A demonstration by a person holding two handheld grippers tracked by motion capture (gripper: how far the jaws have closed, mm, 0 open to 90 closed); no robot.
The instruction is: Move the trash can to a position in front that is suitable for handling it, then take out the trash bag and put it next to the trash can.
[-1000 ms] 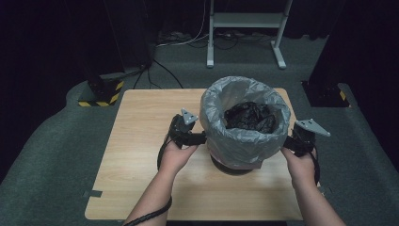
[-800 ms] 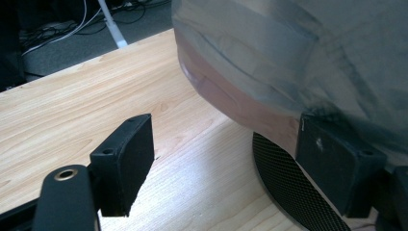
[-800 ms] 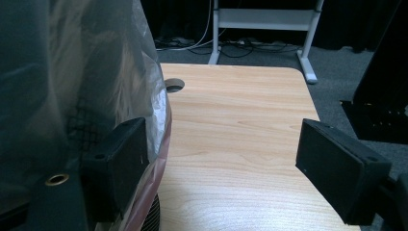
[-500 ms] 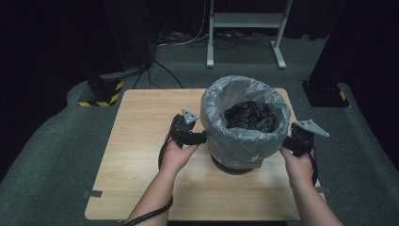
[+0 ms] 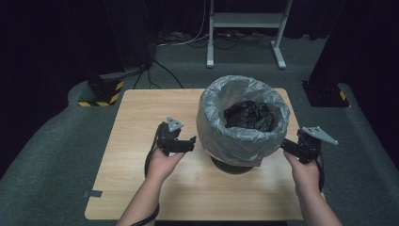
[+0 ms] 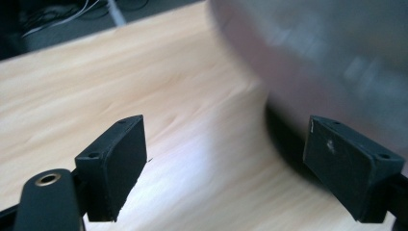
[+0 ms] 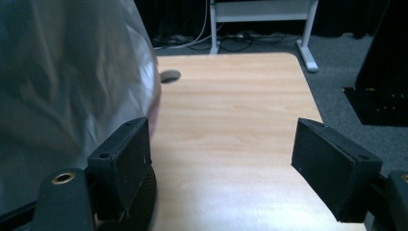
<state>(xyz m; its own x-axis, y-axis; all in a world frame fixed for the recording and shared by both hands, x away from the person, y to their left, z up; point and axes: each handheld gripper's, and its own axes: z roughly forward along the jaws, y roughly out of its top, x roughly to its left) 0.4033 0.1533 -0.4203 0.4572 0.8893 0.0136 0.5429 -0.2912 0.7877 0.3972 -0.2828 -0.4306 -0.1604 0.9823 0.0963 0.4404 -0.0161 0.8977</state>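
A round bin lined with a grey plastic bag point(image 5: 235, 134) stands on the wooden table point(image 5: 136, 122), right of its middle. Crumpled black material point(image 5: 249, 115) lies inside it. My left gripper point(image 5: 189, 142) is just left of the bin, open, its jaws pointing at the bag's lower side without touching it. In the left gripper view the bag point(image 6: 332, 57) is a blur at upper right, beyond the left gripper point(image 6: 231, 163). My right gripper point(image 5: 288, 147) is at the bin's right side, open. In the right gripper view the bag point(image 7: 67, 77) hangs beside the left jaw of the right gripper point(image 7: 221, 163).
A white stand's legs point(image 5: 209, 52) rest on the grey carpet behind the table. A black-and-yellow striped base point(image 5: 101, 98) sits at back left and a black base point(image 5: 324, 94) at back right. The table has a round cable hole point(image 7: 169, 75) behind the bin.
Both grippers have drawn slightly outward from the bag's sides, the left one more. The bin has stayed in place.
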